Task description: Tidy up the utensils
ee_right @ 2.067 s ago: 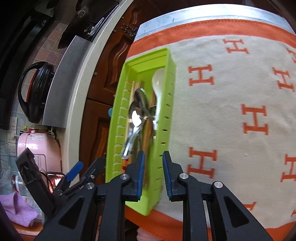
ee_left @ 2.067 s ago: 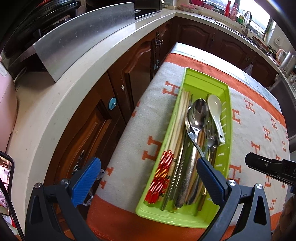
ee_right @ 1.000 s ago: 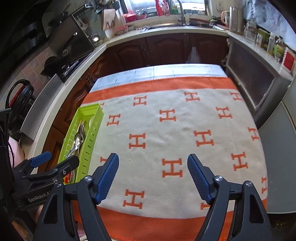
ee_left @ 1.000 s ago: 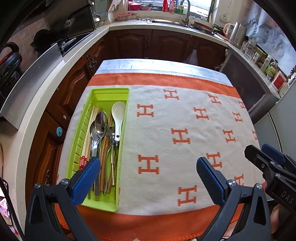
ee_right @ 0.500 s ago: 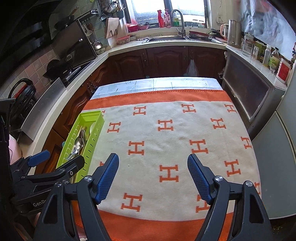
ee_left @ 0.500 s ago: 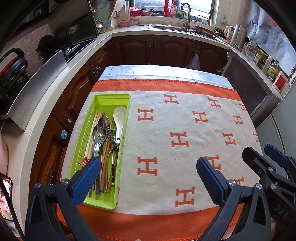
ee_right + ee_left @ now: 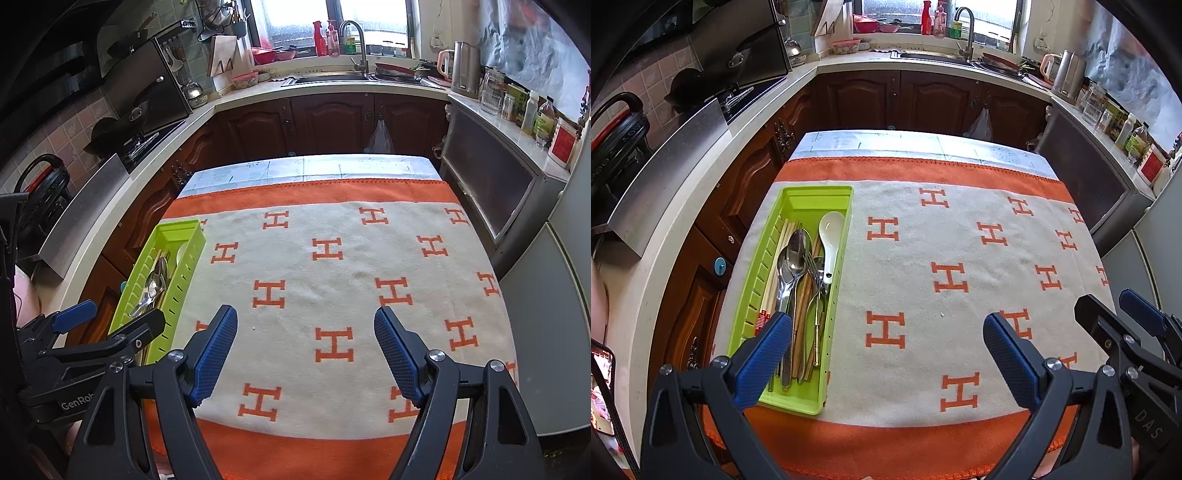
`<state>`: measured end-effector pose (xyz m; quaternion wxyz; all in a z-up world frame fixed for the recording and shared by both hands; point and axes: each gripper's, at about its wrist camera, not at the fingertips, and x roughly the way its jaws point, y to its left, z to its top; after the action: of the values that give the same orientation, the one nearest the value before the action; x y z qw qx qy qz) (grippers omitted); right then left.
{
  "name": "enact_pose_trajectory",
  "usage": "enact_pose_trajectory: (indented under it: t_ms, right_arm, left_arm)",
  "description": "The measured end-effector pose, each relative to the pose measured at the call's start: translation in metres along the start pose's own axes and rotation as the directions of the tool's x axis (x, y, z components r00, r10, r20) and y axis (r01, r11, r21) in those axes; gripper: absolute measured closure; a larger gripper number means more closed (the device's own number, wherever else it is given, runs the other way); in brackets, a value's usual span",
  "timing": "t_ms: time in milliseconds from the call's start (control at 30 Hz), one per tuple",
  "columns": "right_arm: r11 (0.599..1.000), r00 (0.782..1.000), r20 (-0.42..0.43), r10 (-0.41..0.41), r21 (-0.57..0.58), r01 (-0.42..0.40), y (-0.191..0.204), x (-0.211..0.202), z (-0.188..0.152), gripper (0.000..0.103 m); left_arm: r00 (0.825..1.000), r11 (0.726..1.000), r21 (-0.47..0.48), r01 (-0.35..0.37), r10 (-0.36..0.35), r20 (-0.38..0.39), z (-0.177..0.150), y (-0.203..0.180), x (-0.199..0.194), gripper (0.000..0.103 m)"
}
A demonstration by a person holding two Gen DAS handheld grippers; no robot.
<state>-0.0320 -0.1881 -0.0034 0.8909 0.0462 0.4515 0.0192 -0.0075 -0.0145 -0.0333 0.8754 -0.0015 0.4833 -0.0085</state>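
In the left wrist view, the left claw (image 7: pixel 888 354) fills the bottom of the frame, released, its blue pads spread wide and holding nothing. Behind its left finger, at centre left, a green tray (image 7: pixel 812 193) lies on the cream and orange cloth (image 7: pixel 960 236) covering the tabletop. The tray holds metal spoons (image 7: pixel 792 258), a fork (image 7: pixel 812 266), chopsticks (image 7: pixel 775 269) and a white ceramic spoon (image 7: pixel 829 232) along its right wall. The right claw (image 7: pixel 1126 325) shows at the lower right edge.

In the right wrist view, the right claw (image 7: pixel 306 352) sits at the bottom centre, released and empty, above bare cloth (image 7: pixel 351 258). The tray (image 7: pixel 184 236) lies at the left of the frame, with the left claw (image 7: pixel 107 317) in front of its near end.
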Motion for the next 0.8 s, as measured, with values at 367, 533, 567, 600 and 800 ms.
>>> enact_pose_trajectory:
  t_ms: [367, 533, 567, 600, 800]
  right_arm:
    - [1.0, 1.0, 0.001, 0.003, -0.005, -0.003, -0.0022, 0.0013, 0.0013, 0.025]
    - [1.0, 1.0, 0.003, 0.003, -0.001, -0.003, -0.0019, 0.0011, 0.0008, 0.025]
    - [1.0, 1.0, 0.003, 0.002, -0.001, -0.002, -0.002, 0.0009, 0.0009, 0.025]
    - [1.0, 1.0, 0.003, 0.003, 0.0, -0.003, -0.002, 0.0009, 0.0004, 0.025]
    - [1.0, 1.0, 0.005, -0.001, 0.011, 0.001, -0.0012, 0.0007, 0.0002, 0.025]
  left_arm:
    - [1.0, 1.0, -0.001, -0.002, 0.002, 0.008, -0.0005, -0.0012, -0.0033, 0.001]
    - [1.0, 1.0, -0.002, -0.003, 0.003, 0.009, -0.0007, -0.0007, -0.0045, 0.001]
    - [1.0, 1.0, -0.001, -0.002, 0.002, 0.009, -0.0002, -0.0007, -0.0046, 0.001]
    - [1.0, 1.0, -0.001, -0.002, 0.002, 0.009, -0.0003, -0.0007, -0.0046, 0.001]
    - [1.0, 1.0, -0.001, -0.004, 0.004, 0.013, -0.0001, -0.0007, -0.0053, 0.001]
